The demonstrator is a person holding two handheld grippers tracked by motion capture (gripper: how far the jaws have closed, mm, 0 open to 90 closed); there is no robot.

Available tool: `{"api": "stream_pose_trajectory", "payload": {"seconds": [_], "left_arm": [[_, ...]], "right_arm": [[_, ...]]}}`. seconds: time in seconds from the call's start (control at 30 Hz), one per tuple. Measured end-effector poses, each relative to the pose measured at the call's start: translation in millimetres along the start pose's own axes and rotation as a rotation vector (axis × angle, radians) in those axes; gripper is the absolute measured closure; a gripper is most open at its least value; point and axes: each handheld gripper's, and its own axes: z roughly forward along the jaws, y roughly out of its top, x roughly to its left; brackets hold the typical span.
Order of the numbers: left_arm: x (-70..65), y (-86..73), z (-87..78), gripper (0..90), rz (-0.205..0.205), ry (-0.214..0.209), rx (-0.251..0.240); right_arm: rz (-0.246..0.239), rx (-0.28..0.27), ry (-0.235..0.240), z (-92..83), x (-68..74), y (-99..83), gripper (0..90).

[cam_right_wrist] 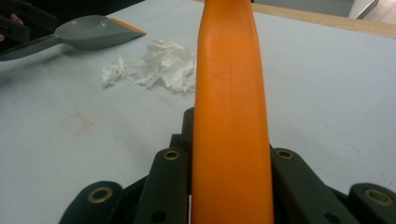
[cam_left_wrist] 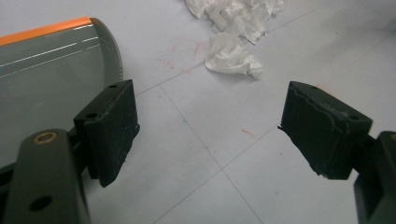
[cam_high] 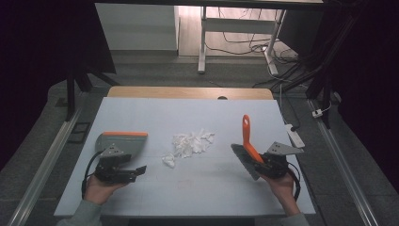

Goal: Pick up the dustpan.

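A grey dustpan (cam_high: pixel 123 141) with an orange lip lies flat at the table's left. Just in front of it my left gripper (cam_high: pixel 136 170) hovers low and open, nothing between its fingers. In the left gripper view the dustpan (cam_left_wrist: pixel 46 70) sits beside the left jaw, and the left gripper (cam_left_wrist: pixel 210 135) faces bare table. A pile of torn white paper (cam_high: pixel 192 141) lies mid-table, with a stray crumpled piece (cam_left_wrist: pixel 231 58) nearer. My right gripper (cam_high: pixel 266 162) is shut on the orange handle (cam_right_wrist: pixel 231 116) of a brush (cam_high: pixel 246 136), whose grey bristles point down-left.
The white table (cam_high: pixel 188 188) ends in a wooden strip (cam_high: pixel 188 92) at the back. A white power strip (cam_high: pixel 295 135) lies off the right edge. Desk legs and cables stand on the floor beyond. Faint red marks (cam_right_wrist: pixel 74 123) dot the surface.
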Motion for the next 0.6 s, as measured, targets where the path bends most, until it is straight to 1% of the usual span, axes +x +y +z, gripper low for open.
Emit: {"api": "stream_pose_trajectory", "payload": {"seconds": [0.13, 0.3, 0.43, 0.6], "left_arm": [[-1.1, 1.2, -1.1, 19.1, 0.008, -0.014, 0.019], [-0.8, 1.3, -2.5, 18.9, 0.008, -0.02, 0.019], [-1.9, 2.1, -3.7, 18.9, 0.007, -0.02, 0.018], [-3.7, 3.0, -4.0, 18.9, 0.01, -0.025, 0.016]], "right_arm": [[-0.003, -0.01, -0.016, -2.3, -0.9, 1.0, 76.9], [0.0, -0.014, -0.026, -3.4, -1.0, 1.3, 76.9], [0.005, -0.011, -0.016, -3.5, -1.7, 1.0, 76.9], [0.002, -0.01, -0.018, -3.4, -1.3, 1.1, 76.8]]}}
